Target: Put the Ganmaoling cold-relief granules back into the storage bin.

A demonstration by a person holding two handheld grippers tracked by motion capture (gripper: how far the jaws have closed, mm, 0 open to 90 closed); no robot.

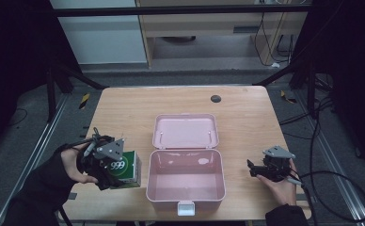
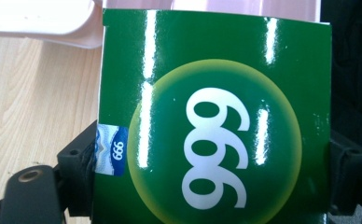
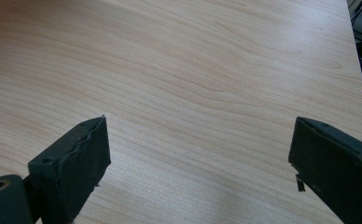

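Note:
A green box (image 1: 125, 168) marked "999" in a yellow-green circle is held just left of the pink case. My left gripper (image 1: 109, 170) is shut on the green box (image 2: 214, 121), a black jaw pressing on each of its sides. The pink case (image 1: 186, 180) lies open at the table's middle, its lid (image 1: 185, 131) flat behind it and its tub bare inside. My right gripper (image 1: 251, 168) rests low at the right of the case, pointing left. In the right gripper view the right gripper (image 3: 200, 161) is open, with bare wood between the jaws.
The wooden table (image 1: 124, 113) has a small dark round cap (image 1: 215, 99) near its far edge. A white latch (image 1: 186, 207) sticks out of the case's front wall. Cables (image 1: 336, 188) trail off the right side onto the dark floor.

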